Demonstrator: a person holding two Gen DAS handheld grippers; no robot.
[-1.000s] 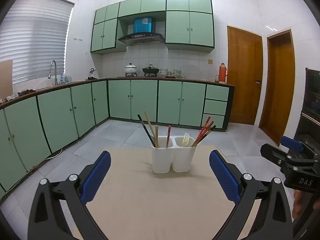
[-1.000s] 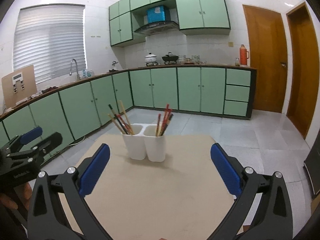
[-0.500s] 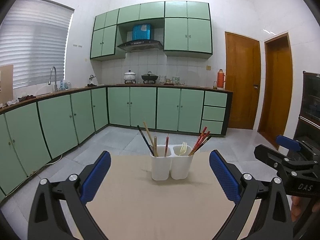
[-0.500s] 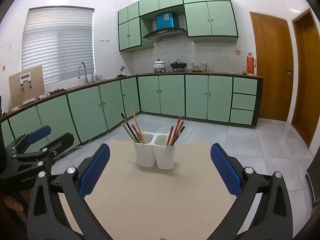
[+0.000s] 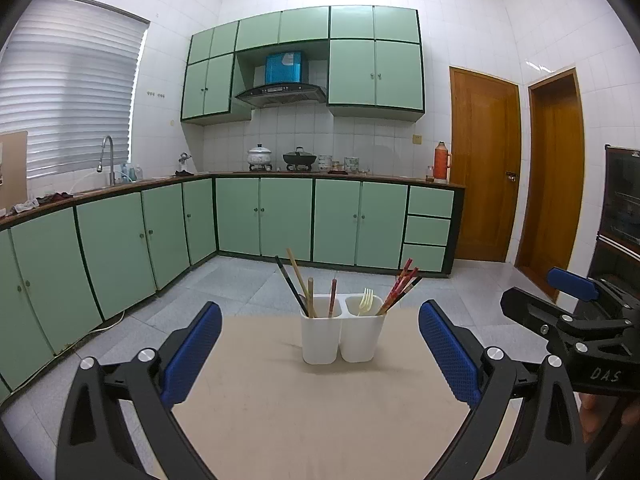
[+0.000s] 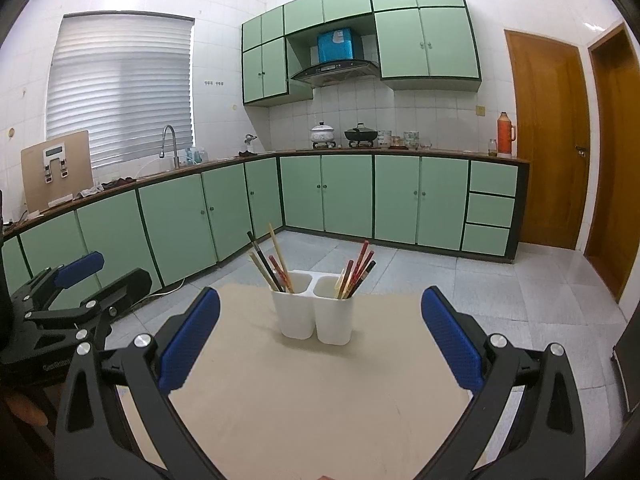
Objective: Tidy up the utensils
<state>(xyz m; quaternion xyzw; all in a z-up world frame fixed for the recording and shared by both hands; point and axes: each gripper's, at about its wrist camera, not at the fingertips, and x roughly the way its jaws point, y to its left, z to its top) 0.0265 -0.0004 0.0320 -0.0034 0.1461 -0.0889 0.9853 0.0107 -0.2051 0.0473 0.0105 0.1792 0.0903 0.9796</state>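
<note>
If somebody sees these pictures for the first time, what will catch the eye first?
Probably the white two-compartment holder standing alone mid-table, chopsticks and a pale fork sticking up from it. Next, the open left gripper and right gripper framing it, apart from it. Behind, green cabinets line the kitchen.

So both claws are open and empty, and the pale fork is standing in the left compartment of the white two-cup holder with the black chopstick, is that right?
Not quite. In the left wrist view the pale fork stands in the right compartment of the white two-cup plastic holder, beside the red chopsticks. The black chopstick is in the left one. Both claws, left and right, are open and empty.
</note>
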